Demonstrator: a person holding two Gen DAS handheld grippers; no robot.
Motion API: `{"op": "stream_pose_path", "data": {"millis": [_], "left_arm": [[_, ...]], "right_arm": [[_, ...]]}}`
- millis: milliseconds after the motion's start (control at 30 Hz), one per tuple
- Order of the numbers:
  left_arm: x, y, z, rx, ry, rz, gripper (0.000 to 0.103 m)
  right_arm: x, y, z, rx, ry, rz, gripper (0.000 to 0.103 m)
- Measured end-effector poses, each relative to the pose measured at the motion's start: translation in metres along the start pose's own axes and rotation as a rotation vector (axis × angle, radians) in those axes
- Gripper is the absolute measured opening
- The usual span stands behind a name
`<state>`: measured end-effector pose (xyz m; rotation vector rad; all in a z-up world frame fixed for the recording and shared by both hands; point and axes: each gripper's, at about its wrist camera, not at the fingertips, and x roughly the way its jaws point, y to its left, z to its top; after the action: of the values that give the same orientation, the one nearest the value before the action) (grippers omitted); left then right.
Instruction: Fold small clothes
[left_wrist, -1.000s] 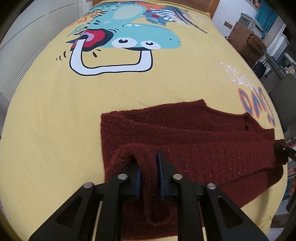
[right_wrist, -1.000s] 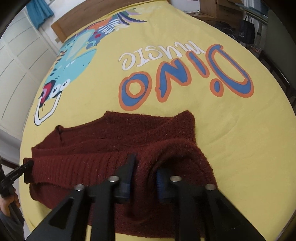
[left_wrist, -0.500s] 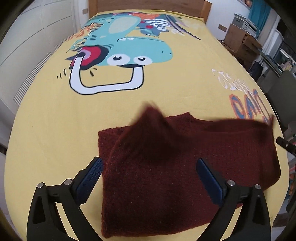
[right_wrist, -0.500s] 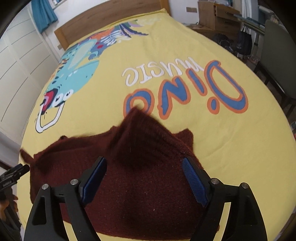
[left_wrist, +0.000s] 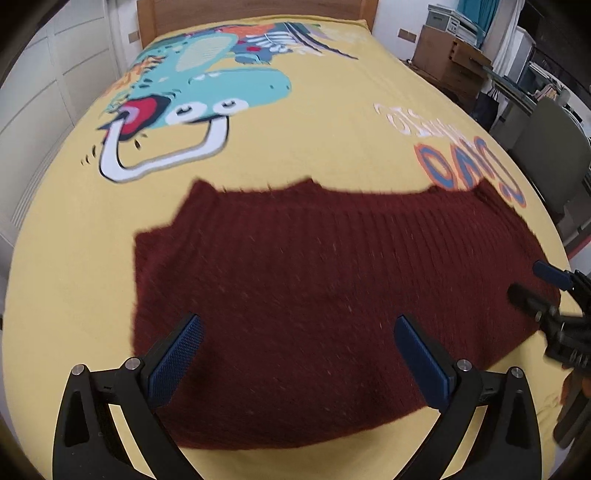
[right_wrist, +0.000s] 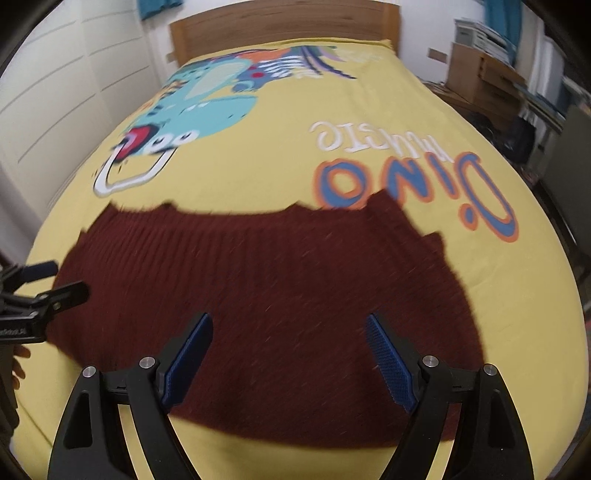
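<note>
A dark red knitted garment (left_wrist: 325, 288) lies flat, folded over, on the yellow bedspread (left_wrist: 332, 147); it also shows in the right wrist view (right_wrist: 266, 288). My left gripper (left_wrist: 295, 354) is open and empty above its near left part. My right gripper (right_wrist: 288, 350) is open and empty above its near right part. The right gripper also shows at the right edge of the left wrist view (left_wrist: 543, 291), and the left gripper at the left edge of the right wrist view (right_wrist: 48, 284).
The bedspread carries a dinosaur print (left_wrist: 207, 92) and "Dino music" lettering (right_wrist: 406, 177). A wooden headboard (right_wrist: 280, 26) stands at the far end. Cardboard boxes (left_wrist: 450, 62) and a chair (left_wrist: 546, 155) stand to the right, white wardrobe doors (right_wrist: 55, 92) to the left.
Both grippers were shut on the garment's near edge a second ago. They opened, let the edge drop forward over the garment, and drew back; the garment now lies flat.
</note>
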<state>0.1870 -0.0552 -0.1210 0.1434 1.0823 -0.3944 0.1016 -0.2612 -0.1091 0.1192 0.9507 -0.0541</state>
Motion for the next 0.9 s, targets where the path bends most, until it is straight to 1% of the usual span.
{"op": "stream_pose_path", "data": {"millis": [33, 67, 167, 267, 333, 400, 467, 600, 667, 800, 833, 900], "left_arm": [[0.003, -0.001, -0.004, 0.001, 0.002, 0.002, 0.102], [0.007, -0.003, -0.009, 0.006, 0.005, 0.008, 0.102], [0.016, -0.005, -0.02, 0.011, 0.024, 0.004, 0.102], [0.028, -0.003, -0.032, 0.021, 0.047, 0.034, 0.102], [0.031, 0.004, -0.039, 0.02, 0.048, 0.048, 0.102], [0.029, 0.012, -0.043, 0.011, 0.04, 0.048, 0.102], [0.027, 0.021, -0.046, 0.009, 0.035, 0.063, 0.102], [0.023, 0.042, -0.051, -0.004, 0.026, 0.068, 0.102], [0.02, 0.05, -0.053, -0.01, 0.017, 0.083, 0.102], [0.024, 0.057, -0.056, -0.023, 0.029, 0.063, 0.102], [0.027, 0.058, -0.058, -0.022, 0.042, 0.061, 0.102], [0.03, 0.059, -0.06, -0.032, 0.037, 0.054, 0.102]], "right_arm": [[0.003, 0.006, -0.007, -0.012, 0.004, -0.001, 0.1], [0.005, 0.01, -0.012, -0.019, 0.004, -0.002, 0.103], [0.015, 0.022, -0.029, -0.047, 0.016, 0.001, 0.102], [0.03, 0.028, -0.044, -0.081, 0.059, -0.026, 0.102], [0.036, 0.025, -0.052, -0.088, 0.065, -0.045, 0.102], [0.036, 0.018, -0.056, -0.078, 0.059, -0.045, 0.102], [0.034, 0.006, -0.058, -0.06, 0.057, -0.049, 0.102], [0.027, -0.02, -0.058, -0.023, 0.044, -0.089, 0.102], [0.022, -0.033, -0.058, -0.002, 0.04, -0.105, 0.102], [0.018, -0.051, -0.06, 0.025, 0.036, -0.136, 0.102], [0.019, -0.055, -0.061, 0.033, 0.042, -0.138, 0.102], [0.025, -0.061, -0.064, 0.046, 0.065, -0.134, 0.102]]}}
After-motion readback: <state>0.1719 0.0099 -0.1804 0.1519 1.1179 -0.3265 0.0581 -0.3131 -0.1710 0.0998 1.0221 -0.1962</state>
